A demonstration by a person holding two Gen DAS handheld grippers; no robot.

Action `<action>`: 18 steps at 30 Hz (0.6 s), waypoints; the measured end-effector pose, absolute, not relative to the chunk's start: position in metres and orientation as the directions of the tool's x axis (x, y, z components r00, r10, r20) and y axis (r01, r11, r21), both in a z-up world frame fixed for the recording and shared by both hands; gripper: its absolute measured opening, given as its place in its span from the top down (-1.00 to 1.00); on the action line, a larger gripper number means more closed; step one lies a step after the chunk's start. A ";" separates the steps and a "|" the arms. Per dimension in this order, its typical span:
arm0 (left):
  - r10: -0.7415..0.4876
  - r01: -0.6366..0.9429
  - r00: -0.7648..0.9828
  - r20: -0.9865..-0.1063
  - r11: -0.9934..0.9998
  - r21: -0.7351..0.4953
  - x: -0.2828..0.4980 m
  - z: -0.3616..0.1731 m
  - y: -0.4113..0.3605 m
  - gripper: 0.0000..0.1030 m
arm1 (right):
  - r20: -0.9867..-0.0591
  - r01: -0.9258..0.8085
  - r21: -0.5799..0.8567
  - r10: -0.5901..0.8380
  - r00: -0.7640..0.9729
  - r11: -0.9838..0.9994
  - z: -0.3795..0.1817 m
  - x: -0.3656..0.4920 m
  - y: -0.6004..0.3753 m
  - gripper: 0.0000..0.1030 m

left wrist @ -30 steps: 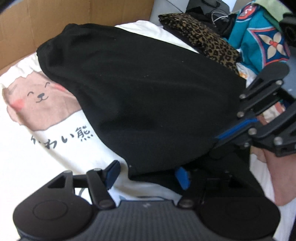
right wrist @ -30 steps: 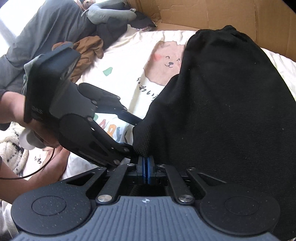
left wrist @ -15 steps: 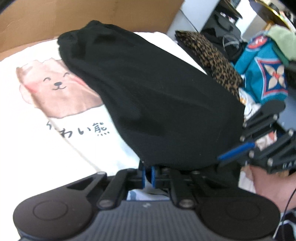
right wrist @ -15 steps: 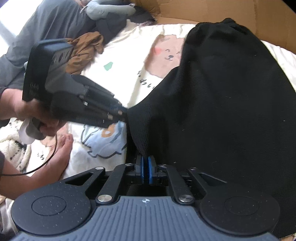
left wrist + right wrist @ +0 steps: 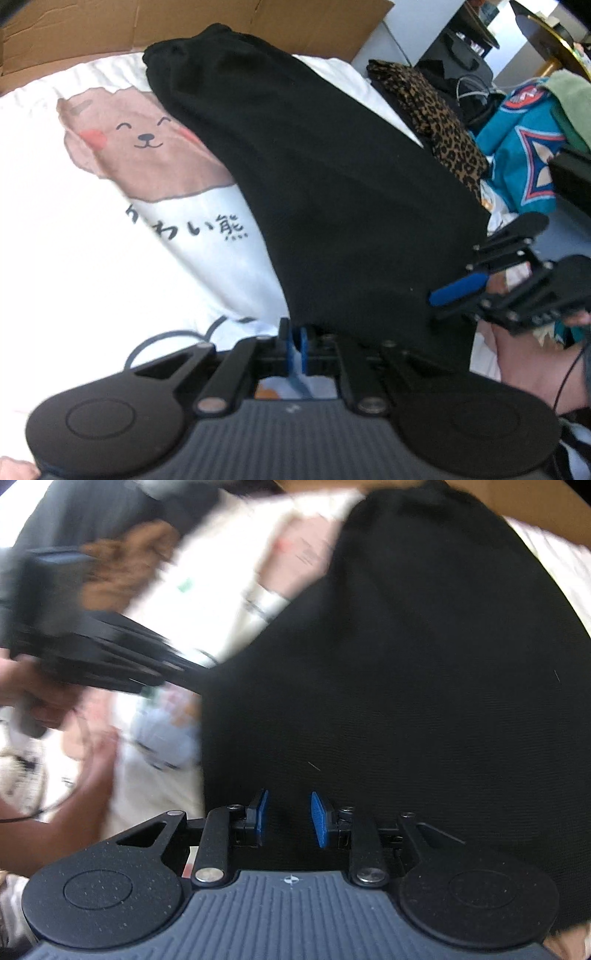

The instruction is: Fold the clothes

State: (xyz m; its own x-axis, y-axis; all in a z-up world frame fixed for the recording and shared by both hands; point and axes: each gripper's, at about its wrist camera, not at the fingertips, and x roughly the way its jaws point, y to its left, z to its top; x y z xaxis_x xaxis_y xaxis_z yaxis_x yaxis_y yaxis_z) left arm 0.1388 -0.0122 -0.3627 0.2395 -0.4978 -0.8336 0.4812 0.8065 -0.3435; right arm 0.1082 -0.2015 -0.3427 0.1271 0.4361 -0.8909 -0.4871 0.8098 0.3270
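Observation:
A black garment (image 5: 332, 184) lies spread over a white bear-print sheet (image 5: 140, 147). My left gripper (image 5: 295, 347) is shut on its near left corner, blue pads pressed together. In the blurred right wrist view the same black garment (image 5: 406, 664) fills the frame. My right gripper (image 5: 290, 819) stands open just above it, with a clear gap between its pads and nothing held. The left wrist view shows one blue pad (image 5: 458, 288) of that right gripper at the garment's right edge. The left gripper (image 5: 199, 672) appears smeared at the garment's left edge.
A cardboard wall (image 5: 110, 22) backs the sheet. A leopard-print garment (image 5: 436, 110) and a teal patterned one (image 5: 524, 147) are piled to the right. A blurred brown garment (image 5: 125, 554) lies at the far left. The person's bare foot (image 5: 524, 362) rests near the right gripper.
The left gripper went from open to shut on the garment's corner. The right gripper, shut on the garment until half a second ago, has opened and let it go; its view is motion-blurred.

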 end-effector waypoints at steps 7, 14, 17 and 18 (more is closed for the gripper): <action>-0.461 0.499 0.254 -0.850 0.816 -0.293 0.138 -0.343 -0.005 0.98 | -0.921 -0.488 0.294 0.381 0.086 0.821 -0.353 0.108 -0.204 0.44; -0.534 0.568 0.236 -0.812 0.754 -0.331 0.145 -0.336 -0.044 0.95 | -0.928 -0.494 0.282 0.365 0.079 0.823 -0.353 0.109 -0.202 0.43; -0.542 0.606 0.191 -0.818 0.721 -0.336 0.143 -0.342 -0.060 0.93 | -0.926 -0.493 0.276 0.365 0.092 0.825 -0.350 0.111 -0.202 0.43; -0.546 0.612 0.172 -0.820 0.711 -0.346 0.141 -0.346 -0.064 0.91 | -0.926 -0.493 0.274 0.365 0.097 0.826 -0.349 0.112 -0.202 0.43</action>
State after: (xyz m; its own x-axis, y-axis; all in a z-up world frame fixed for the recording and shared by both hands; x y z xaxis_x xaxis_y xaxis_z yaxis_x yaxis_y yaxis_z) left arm 0.1413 -0.0644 -0.3455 0.1715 -0.5464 -0.8198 0.6119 0.7112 -0.3461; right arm 0.1119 -0.2022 -0.3493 0.0968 0.3648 -0.9260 -0.4932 0.8257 0.2738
